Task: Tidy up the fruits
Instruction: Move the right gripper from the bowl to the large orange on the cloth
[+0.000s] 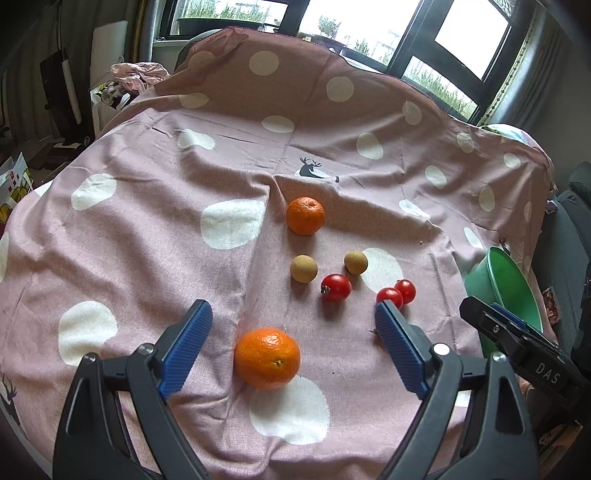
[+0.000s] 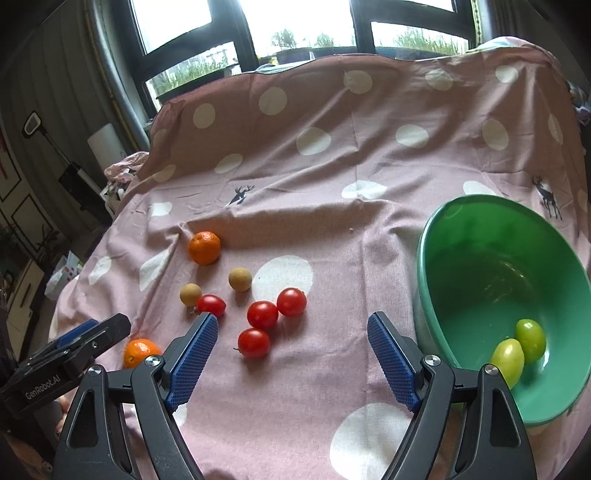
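Two oranges lie on the pink dotted cloth [image 1: 147,229]: one near [image 1: 267,358], one farther back [image 1: 305,215]. My left gripper [image 1: 293,309] is open, and the near orange sits low between its blue pads without touching them. Two brown longans [image 1: 303,268] [image 1: 355,262] and several red tomatoes [image 2: 262,314] [image 2: 291,302] [image 2: 253,343] lie in the middle. My right gripper [image 2: 291,319] hangs open over the tomatoes, holding nothing. The green bowl [image 2: 480,258] at the right holds two green fruits [image 2: 508,360] [image 2: 530,334].
The cloth rises over a backrest [image 2: 332,92] behind the fruit, with windows [image 2: 295,26] beyond. Clutter and a bag [image 1: 11,188] stand off the left edge. A dark chair [image 1: 569,221] is at the right. The bowl [image 1: 506,277] sits at the cloth's right edge.
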`<state>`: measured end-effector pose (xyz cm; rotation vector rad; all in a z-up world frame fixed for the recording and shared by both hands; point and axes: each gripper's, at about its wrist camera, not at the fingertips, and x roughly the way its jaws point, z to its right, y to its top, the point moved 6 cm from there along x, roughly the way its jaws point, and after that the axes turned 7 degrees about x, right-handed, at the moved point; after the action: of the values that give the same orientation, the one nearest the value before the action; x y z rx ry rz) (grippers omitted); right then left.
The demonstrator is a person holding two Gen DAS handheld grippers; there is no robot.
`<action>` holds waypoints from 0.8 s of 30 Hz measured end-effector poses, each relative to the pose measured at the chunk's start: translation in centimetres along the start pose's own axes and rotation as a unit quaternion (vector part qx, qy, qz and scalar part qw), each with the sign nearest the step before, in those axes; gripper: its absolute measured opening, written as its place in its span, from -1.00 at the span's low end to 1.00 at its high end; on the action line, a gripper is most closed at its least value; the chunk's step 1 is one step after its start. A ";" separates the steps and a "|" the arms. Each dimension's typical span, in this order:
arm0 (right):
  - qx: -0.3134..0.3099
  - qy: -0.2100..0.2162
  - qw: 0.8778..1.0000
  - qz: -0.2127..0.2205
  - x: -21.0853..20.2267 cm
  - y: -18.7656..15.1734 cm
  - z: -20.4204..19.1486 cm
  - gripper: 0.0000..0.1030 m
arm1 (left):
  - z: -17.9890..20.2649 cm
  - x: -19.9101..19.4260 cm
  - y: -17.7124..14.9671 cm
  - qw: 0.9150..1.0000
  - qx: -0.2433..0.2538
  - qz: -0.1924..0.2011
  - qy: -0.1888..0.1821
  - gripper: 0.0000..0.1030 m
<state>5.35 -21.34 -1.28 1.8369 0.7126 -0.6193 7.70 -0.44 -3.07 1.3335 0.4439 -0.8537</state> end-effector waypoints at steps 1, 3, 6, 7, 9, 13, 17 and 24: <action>0.005 0.005 1.000 -0.003 0.1 0.0 0.0 0.62 | 0.0 0.0 0.0 1.000 0.000 0.000 0.000 0.75; 0.015 0.013 1.000 -0.011 0.3 0.0 0.3 0.62 | -0.1 0.0 0.0 1.000 0.000 -0.001 0.004 0.75; 0.038 0.028 0.999 -0.027 0.6 -0.1 0.7 0.62 | -0.5 0.0 0.0 1.000 -0.003 0.000 0.015 0.75; 0.045 0.034 0.998 -0.034 0.8 -0.2 0.7 0.62 | -0.6 0.0 0.1 1.000 -0.003 0.000 0.016 0.75; 0.057 0.047 0.996 -0.045 1.0 -0.2 0.8 0.62 | -0.8 0.0 0.1 1.000 -0.005 -0.001 0.015 0.75; 0.070 0.053 0.994 -0.059 1.3 -0.2 0.8 0.62 | -1.2 0.0 0.0 1.000 -0.011 -0.007 0.016 0.74; 0.076 0.053 0.993 -0.066 1.1 -0.1 1.1 0.62 | -1.4 -0.3 0.1 1.000 -0.016 -0.014 -0.002 0.72; 0.100 0.106 0.986 -0.081 0.5 0.1 0.3 0.57 | -1.6 -1.5 0.3 0.999 -0.002 -0.022 -0.030 0.67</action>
<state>5.68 -21.59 -1.68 2.0642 0.9779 -0.6247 7.27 1.52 -2.08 1.2943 0.4288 -0.9265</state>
